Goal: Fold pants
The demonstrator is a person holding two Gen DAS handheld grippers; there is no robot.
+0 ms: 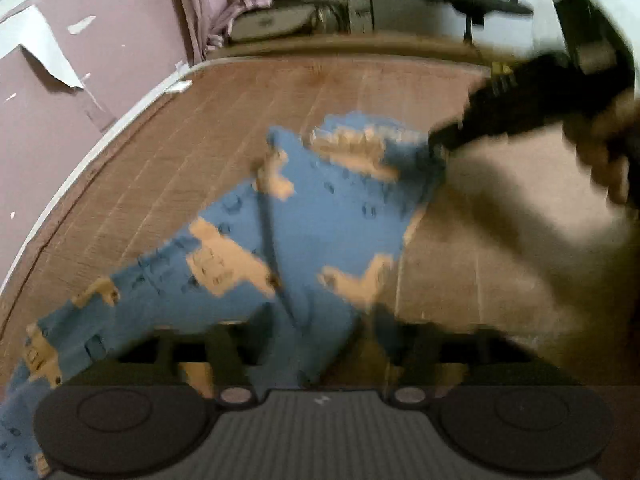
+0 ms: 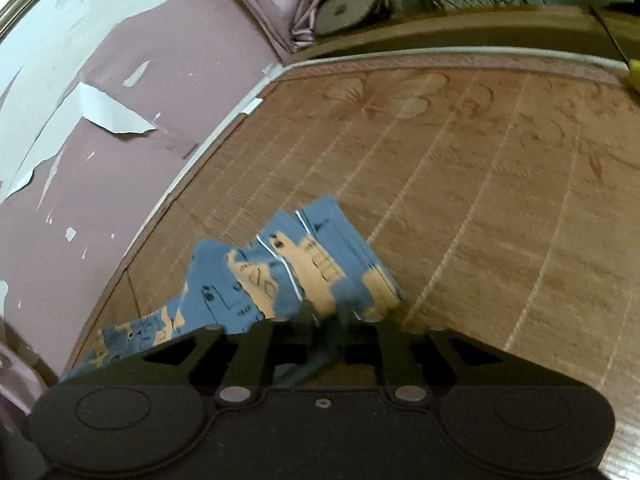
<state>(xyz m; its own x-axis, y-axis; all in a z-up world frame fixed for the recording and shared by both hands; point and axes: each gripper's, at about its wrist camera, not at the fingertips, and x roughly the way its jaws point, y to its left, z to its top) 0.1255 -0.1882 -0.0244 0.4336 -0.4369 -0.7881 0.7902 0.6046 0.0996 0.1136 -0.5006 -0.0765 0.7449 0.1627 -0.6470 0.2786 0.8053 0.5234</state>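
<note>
While the blue pants lie rumpled on the mattress, the left hand-held gripper stands released above them. Right hand-held gripper: jaws parted, cloth between; grip cannot be told.

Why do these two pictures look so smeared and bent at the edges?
Left wrist view: motion blur smears the blue pants and the right hand-held gripper, which throws a soft shadow on the mattress. Right wrist view: sharper, pants slightly blurred. Both: fisheye lens curves the mattress edge and wall.
</note>
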